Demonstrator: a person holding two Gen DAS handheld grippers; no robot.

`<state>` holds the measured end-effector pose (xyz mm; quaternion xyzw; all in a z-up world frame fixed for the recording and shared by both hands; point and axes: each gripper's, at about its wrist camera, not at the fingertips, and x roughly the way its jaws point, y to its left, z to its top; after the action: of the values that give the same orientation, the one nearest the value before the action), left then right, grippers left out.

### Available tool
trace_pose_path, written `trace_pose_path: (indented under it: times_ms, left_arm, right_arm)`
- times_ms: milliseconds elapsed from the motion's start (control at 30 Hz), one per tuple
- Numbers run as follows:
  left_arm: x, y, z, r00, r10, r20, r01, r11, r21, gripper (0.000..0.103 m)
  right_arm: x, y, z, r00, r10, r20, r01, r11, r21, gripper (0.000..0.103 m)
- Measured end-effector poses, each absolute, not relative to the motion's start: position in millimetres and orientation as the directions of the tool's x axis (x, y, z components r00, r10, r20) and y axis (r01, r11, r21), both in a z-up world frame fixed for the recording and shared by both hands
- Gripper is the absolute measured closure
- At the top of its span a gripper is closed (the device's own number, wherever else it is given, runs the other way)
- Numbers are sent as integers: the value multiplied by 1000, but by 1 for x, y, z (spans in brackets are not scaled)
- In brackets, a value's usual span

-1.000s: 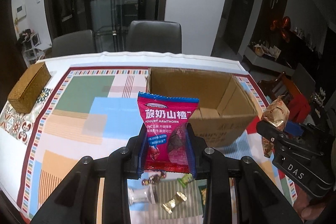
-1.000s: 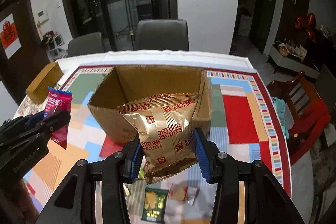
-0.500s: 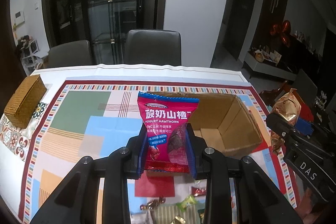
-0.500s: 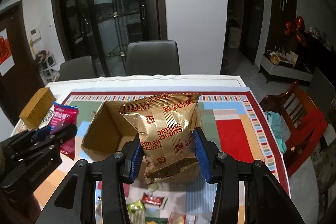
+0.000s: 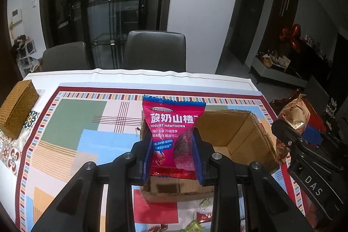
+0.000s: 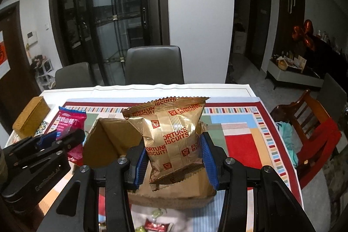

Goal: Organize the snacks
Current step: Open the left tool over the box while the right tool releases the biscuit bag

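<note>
The left gripper (image 5: 173, 156) is closed on a pink packet (image 5: 171, 134) marked "Yogurt Hawthorn", its blue pads pressing the packet's two side edges and holding it upright. The packet hangs above the near left corner of an open cardboard box (image 5: 237, 140) that stands on a table (image 5: 152, 77) covered with a patchwork-patterned cloth (image 5: 71, 123).

The right gripper (image 6: 174, 160) clamps a gold bag (image 6: 171, 136) printed "Fortune Biscuits", also upright, with the pads squeezing its lower sides. This bag sits over the near right part of the same box, whose brown inside shows to its left in the right wrist view.

Each gripper appears at the edge of the other's view, so the two stand side by side with the box between and below them.

A few small wrapped sweets (image 5: 204, 203) lie on the cloth in front of the box, close to its near wall. A woven brown case (image 5: 17, 110) rests at the far left edge of the table, well apart from the box. Two dark chairs (image 5: 155, 49) stand behind the table.
</note>
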<state>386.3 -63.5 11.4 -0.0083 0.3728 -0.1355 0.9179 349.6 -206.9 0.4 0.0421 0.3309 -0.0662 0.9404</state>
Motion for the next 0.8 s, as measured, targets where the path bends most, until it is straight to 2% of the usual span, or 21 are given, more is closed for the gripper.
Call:
trace_pose_path:
  times_ms: [567,667,733,800]
  left_arm:
    - [417,-82,-11,627,-267,-732,272,955,-115,70]
    - [416,-81,-9,629,-262,-732,269,957,-112,64]
    - [414,-79,-5,639,-257,-725,263,959,-108,45]
    - [411,-78,-3,656,-245,-714,257,962,-95,36]
  right_arm:
    - [376,-212,-19,743,-111,-660,159,987,13,57]
    - [376,-212,-18,748,-103,-656,148,989,13,56]
    - [376,-210,-18,751,-108,-651,139,990,-4,45]
    - [375,-208,-15,760,-121,-639,141,990,-20,24]
